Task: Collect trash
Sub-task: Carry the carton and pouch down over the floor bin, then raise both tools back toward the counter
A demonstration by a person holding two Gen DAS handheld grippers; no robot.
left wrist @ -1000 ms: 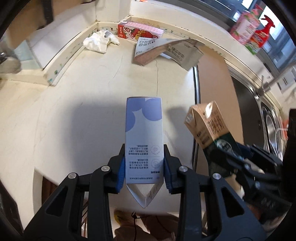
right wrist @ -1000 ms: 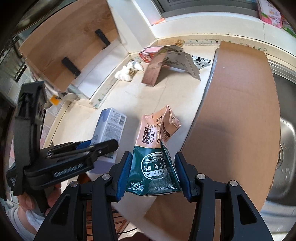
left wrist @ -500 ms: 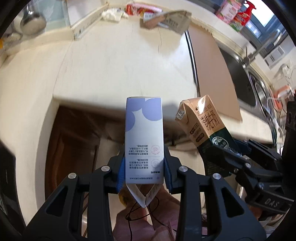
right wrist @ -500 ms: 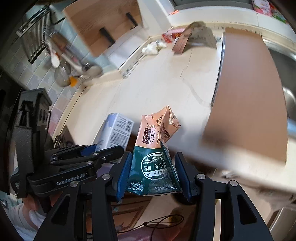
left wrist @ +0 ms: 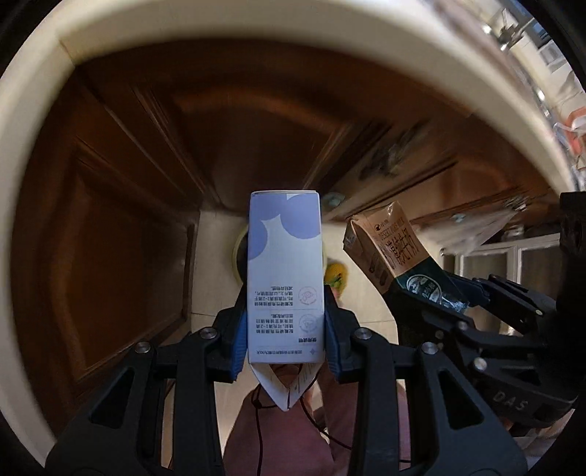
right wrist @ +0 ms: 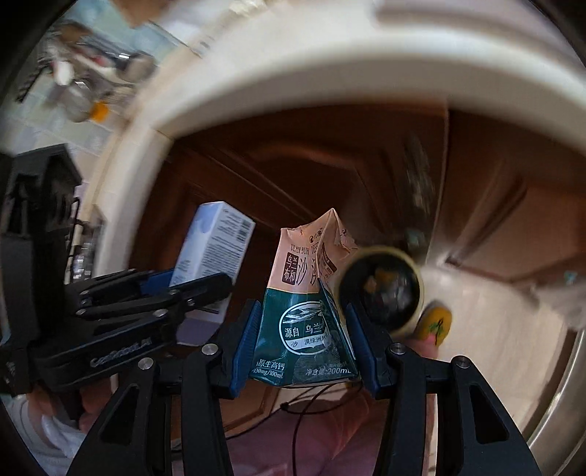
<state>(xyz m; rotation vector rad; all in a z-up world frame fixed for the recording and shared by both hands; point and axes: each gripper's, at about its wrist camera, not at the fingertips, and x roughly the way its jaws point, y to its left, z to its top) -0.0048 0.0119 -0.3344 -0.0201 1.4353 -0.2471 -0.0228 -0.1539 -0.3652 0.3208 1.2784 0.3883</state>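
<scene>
My left gripper (left wrist: 285,315) is shut on a white and lilac carton (left wrist: 284,256), its blue pads pressing both sides. My right gripper (right wrist: 301,318) is shut on a crumpled green and tan milk carton (right wrist: 304,322). Both point steeply down, side by side, below the counter edge. On the floor beneath stands a round pale-rimmed trash bin (right wrist: 379,250) with a dark liner and scraps inside. In the left wrist view the lilac carton hides all of the bin (left wrist: 236,256) except a sliver of its rim. In that view the milk carton (left wrist: 392,249) hangs at the right.
Brown cabinet doors (left wrist: 110,219) fill the background under the cream counter edge (left wrist: 256,29). A yellow slipper (right wrist: 436,324) rests on the pale floor beside the bin. The person's pink clothing (right wrist: 311,439) shows under the grippers. A metal front (right wrist: 560,384) curves at the right.
Both grippers have dropped from over the countertop to below its edge, still gripping their cartons. The cabinet doors, floor and trash bin have come into view.
</scene>
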